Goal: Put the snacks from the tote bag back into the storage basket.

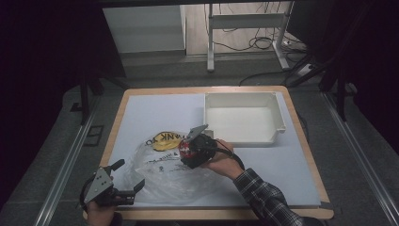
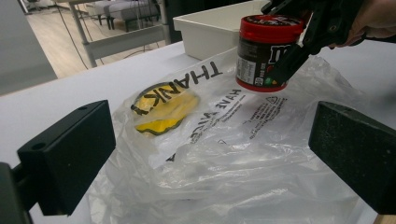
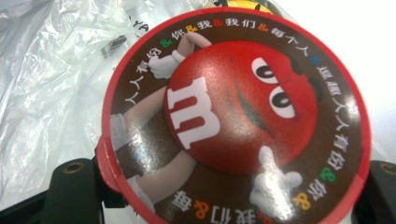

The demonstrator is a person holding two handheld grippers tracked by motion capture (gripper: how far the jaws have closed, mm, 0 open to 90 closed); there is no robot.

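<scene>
- Right gripper (image 1: 188, 149) pinches the candy jar (image 2: 264, 51) by its sides above the plastic bag (image 2: 224, 154); the smooth jar could slip free.
- Left gripper (image 1: 126, 179), jaws spread, hovers at the bag's edge; loose film may snag them.

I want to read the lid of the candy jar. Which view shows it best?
The right gripper view: the candy jar lid faces the camera. The left gripper view shows it side-on, clamped by the right gripper; the high view, small and dark.

lab | dark curtains (image 1: 42, 56) | floor cables (image 1: 249, 44) | metal frame (image 1: 244, 21)
</scene>
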